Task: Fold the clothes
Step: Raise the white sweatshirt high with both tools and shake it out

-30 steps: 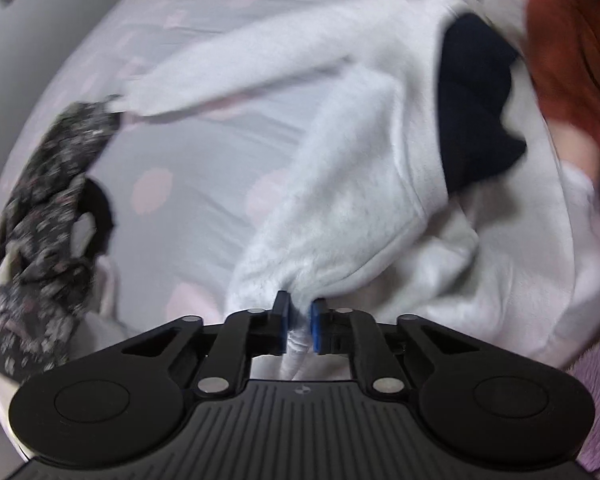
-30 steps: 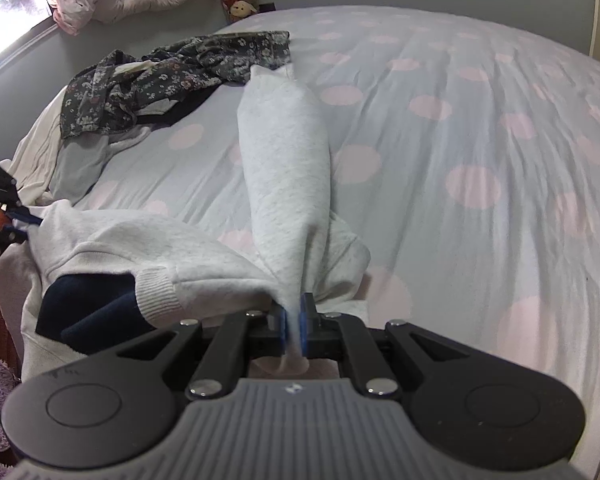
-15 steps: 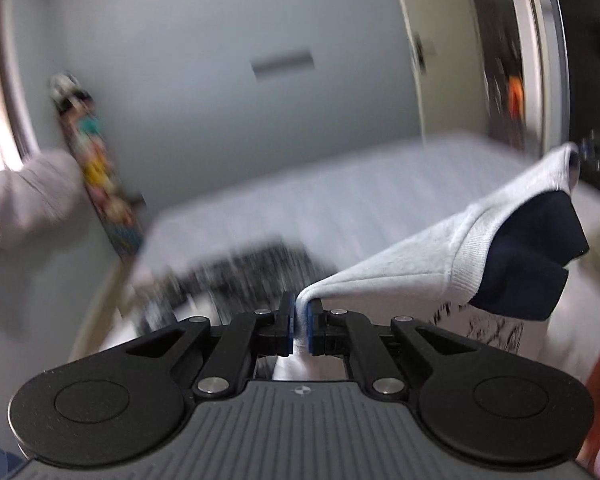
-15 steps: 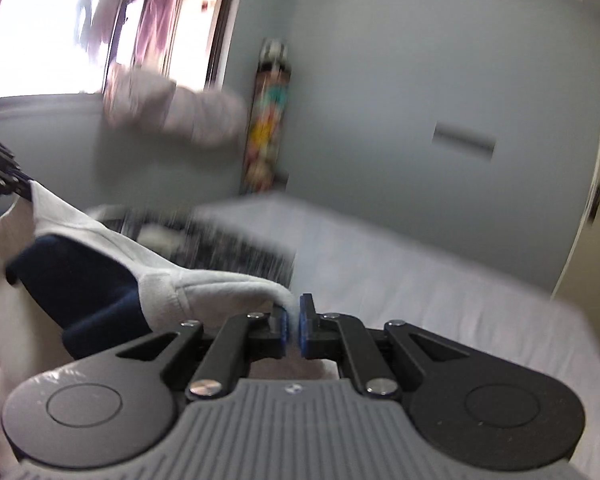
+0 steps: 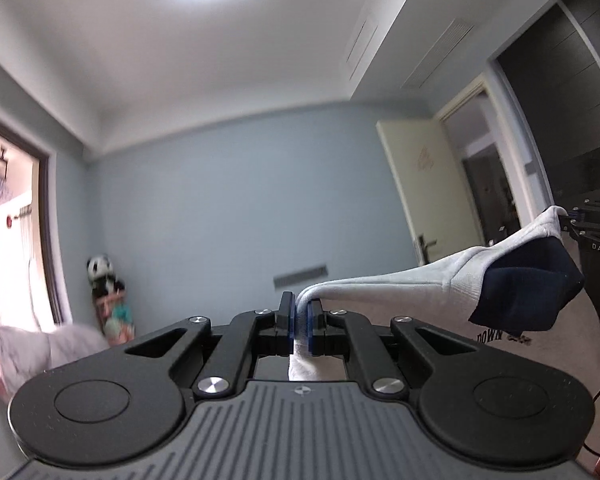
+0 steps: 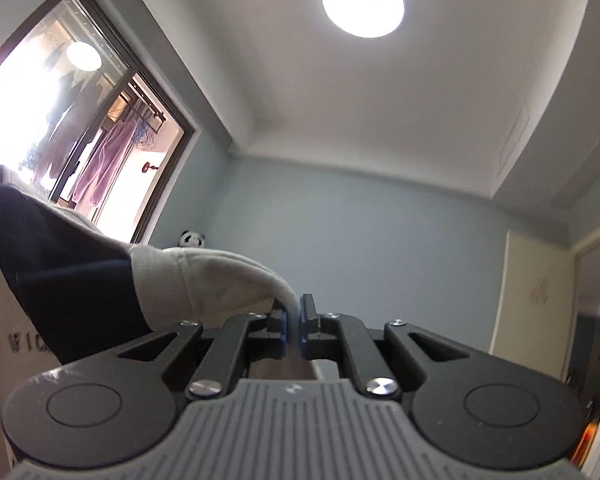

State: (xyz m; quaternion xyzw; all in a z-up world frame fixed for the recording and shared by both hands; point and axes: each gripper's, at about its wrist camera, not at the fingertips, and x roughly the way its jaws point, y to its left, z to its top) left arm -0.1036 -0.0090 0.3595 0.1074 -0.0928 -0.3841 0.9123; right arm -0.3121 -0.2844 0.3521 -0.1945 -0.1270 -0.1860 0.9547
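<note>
You have the grey sweatshirt point(image 5: 400, 280) pinched in both — left tool point(image 5: 299, 322) and right tool point(image 6: 294, 326) clamped nearly shut on its shoulders, the body hanging below them. Thin bites; a jerk could slip one free.

bright ceiling lamp point(image 6: 363, 2) glare; window point(image 6: 40, 120) blown out; fisheye-bent edges

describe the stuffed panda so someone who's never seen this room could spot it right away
Find the blue-grey back wall and follow it left to the corner beside the bright window. The panda sits there atop a tall colourful stack of toys. It is the only black-and-white thing in that corner.
</note>
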